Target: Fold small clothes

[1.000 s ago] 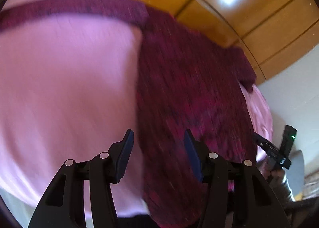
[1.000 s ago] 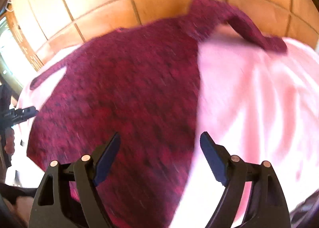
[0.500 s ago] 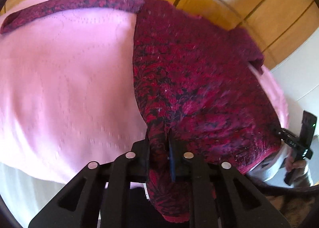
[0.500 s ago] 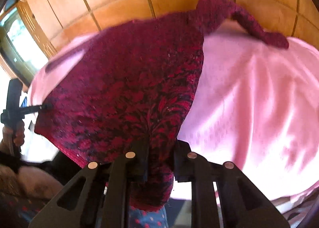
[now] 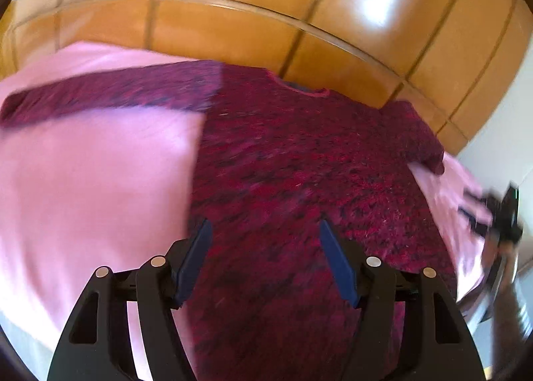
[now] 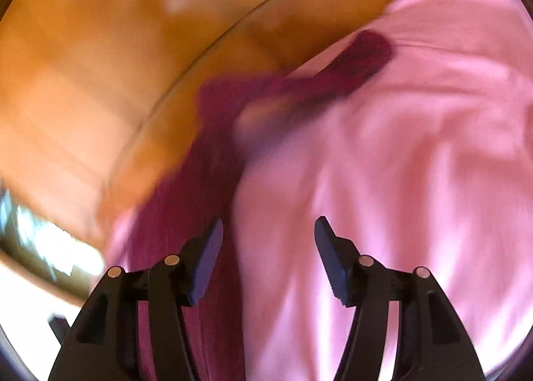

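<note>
A dark red knitted sweater (image 5: 299,174) lies spread flat on a pink sheet (image 5: 93,181), its neckline at the far side and one sleeve stretched out to the left. My left gripper (image 5: 263,231) hovers over the sweater's lower body, its jaws opening, with nothing pinched between them. In the blurred right wrist view the sweater's edge (image 6: 200,187) runs up the left and its other sleeve (image 6: 353,61) lies across the sheet (image 6: 416,164). My right gripper (image 6: 268,229) stands above the pink sheet beside that edge, its jaws opening and holding nothing.
Orange wooden panelling (image 5: 266,14) rises right behind the bed. At the right edge of the left wrist view the other gripper, held in a hand (image 5: 499,224), shows as a blur beside a white wall. A bright window (image 6: 50,241) is at the left.
Half a second ago both grippers were shut on the sweater's bottom hem; now both have let go and spread apart. The right gripper has swung off to the right, rolling over the pink sheet.
</note>
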Motion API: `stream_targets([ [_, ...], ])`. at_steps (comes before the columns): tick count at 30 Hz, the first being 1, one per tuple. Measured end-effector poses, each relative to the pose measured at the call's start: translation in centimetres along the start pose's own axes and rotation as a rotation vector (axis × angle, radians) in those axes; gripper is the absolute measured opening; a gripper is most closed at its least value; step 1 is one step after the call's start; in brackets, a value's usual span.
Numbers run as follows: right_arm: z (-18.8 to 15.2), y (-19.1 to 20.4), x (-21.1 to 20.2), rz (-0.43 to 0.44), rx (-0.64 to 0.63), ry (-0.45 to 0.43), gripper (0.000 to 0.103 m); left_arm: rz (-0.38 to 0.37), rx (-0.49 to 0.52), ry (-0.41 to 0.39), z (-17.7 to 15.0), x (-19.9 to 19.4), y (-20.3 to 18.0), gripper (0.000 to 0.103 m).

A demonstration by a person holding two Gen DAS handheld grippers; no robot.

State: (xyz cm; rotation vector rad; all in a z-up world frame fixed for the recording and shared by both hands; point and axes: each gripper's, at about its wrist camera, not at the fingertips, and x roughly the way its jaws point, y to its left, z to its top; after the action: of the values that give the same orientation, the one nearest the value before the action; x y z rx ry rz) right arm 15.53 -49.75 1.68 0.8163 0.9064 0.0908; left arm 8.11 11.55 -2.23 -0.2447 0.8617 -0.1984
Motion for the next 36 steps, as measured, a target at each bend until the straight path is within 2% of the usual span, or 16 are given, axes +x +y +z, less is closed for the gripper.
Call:
stream_targets([
  [2, 3.5, -3.7, 1.6, 0.047, 0.200, -0.055, 0.058, 0.006, 0.058, 0.024, 0.4, 2.0, -2.0, 0.066],
  [6, 7.8, -8.3, 4.3, 0.069, 0.430, -0.133, 0.057, -0.023, 0.129, 0.101, 0.8, 5.7, -5.0, 0.066],
  [10, 9.9, -10.0, 6.6, 0.029, 0.496, -0.171, 0.055, -0.022, 0.144, 0.154, 0.4, 7.9, -5.5, 0.066],
  [14, 11.8, -9.1, 8.6, -0.016, 0.457, -0.176, 0.052, -0.038, 0.111, 0.159, 0.3, 8.6, -5.3, 0.074],
  [15, 12.6, -9.2, 9.5, -0.041, 0.431, -0.163, 0.047, -0.040, 0.106, 0.160, 0.3, 8.6, -5.3, 0.075],
  [16, 13.0, -9.2, 9.4, -0.067, 0.406, -0.149, 0.031, -0.038, 0.106, 0.161, 0.2, 8.8, -5.4, 0.077],
  [18, 13.7, -8.1, 9.3, -0.200, 0.294, -0.111, 0.013, -0.030, 0.112, 0.161, 0.1, 9.0, -5.5, 0.077],
  [23, 14.0, -7.3, 4.8, -0.434, 0.085, -0.208, 0.010, -0.041, 0.091, 0.162, 0.0, 8.9, -5.3, 0.078],
  [24, 13.9, -8.1, 3.3, -0.509, 0.067, -0.239, 0.010, -0.043, 0.086, 0.162, 0.1, 9.1, -5.2, 0.078],
  [26, 14.0, -10.5, 2.2, -0.568, 0.105, -0.234, 0.009, -0.049, 0.078, 0.162, 0.1, 9.3, -5.1, 0.078],
  [30, 12.3, -11.9, 2.6, -0.639, 0.073, -0.174, 0.010, -0.052, 0.068, 0.163, 0.2, 8.9, -4.7, 0.078],
  [32, 11.9, -12.0, 2.1, -0.605, 0.104, -0.192, 0.015, -0.058, 0.050, 0.164, 0.4, 8.2, -4.0, 0.078],
  [33, 11.5, -12.0, 1.4, -0.574, 0.136, -0.198, 0.023, -0.052, 0.039, 0.156, 0.5, 7.5, -3.6, 0.078],
  [34, 11.5, -11.8, 0.9, -0.565, 0.142, -0.204, 0.045, -0.036, 0.028, 0.132, 0.6, 6.5, -3.0, 0.078],
  [35, 11.1, -11.4, 0.2, -0.562, 0.131, -0.208, 0.054, -0.021, 0.017, 0.109, 0.7, 5.6, -2.4, 0.078],
  [36, 10.4, -10.7, -0.6, -0.556, 0.110, -0.215, 0.056, -0.008, 0.001, 0.088, 0.7, 4.7, -1.7, 0.078],
])
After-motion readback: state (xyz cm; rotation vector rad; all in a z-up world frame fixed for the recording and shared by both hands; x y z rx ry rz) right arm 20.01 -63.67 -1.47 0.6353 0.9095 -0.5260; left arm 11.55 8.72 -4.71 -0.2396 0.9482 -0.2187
